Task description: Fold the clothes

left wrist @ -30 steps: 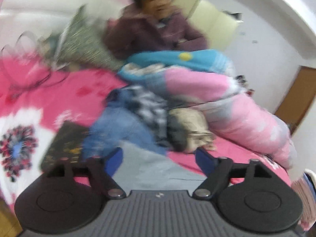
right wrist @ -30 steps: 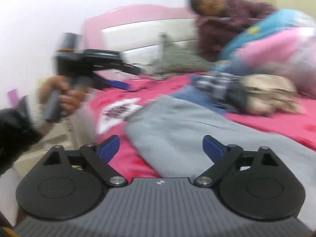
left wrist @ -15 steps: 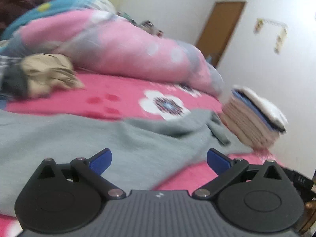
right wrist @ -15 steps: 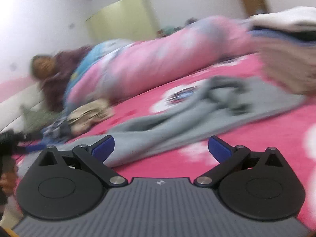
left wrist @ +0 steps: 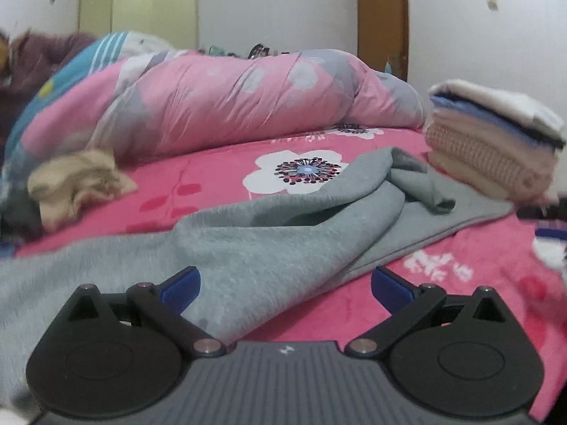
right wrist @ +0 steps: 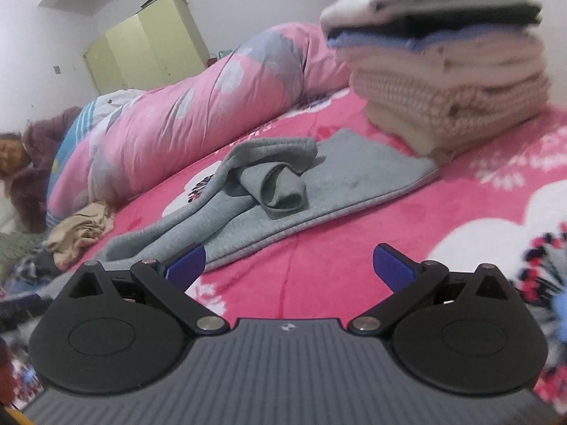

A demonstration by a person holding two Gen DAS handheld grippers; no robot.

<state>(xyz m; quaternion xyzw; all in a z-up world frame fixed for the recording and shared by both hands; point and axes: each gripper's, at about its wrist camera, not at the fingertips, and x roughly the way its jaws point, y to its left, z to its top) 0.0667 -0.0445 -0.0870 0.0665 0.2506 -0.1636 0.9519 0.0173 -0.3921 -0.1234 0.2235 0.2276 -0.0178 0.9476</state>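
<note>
A bed [left wrist: 219, 191] with a pink flowered cover fills a white-walled bedroom. A rumpled grey garment [left wrist: 269, 233] sprawls across it, its far edge touching a stack of folded clothes [right wrist: 446, 81]. The left gripper [left wrist: 285, 285] and right gripper [right wrist: 288, 264] hover spread wide, holding nothing.

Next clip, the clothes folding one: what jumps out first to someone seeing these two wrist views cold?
The grey garment sprawls unfolded across the pink flowered bedspread, one part bunched into a roll near its middle. Just beyond its far edge stands a neat stack of folded clothes, with a big pink quilt heaped along the back of the bed. Both the left gripper and right gripper are open and empty.
</note>
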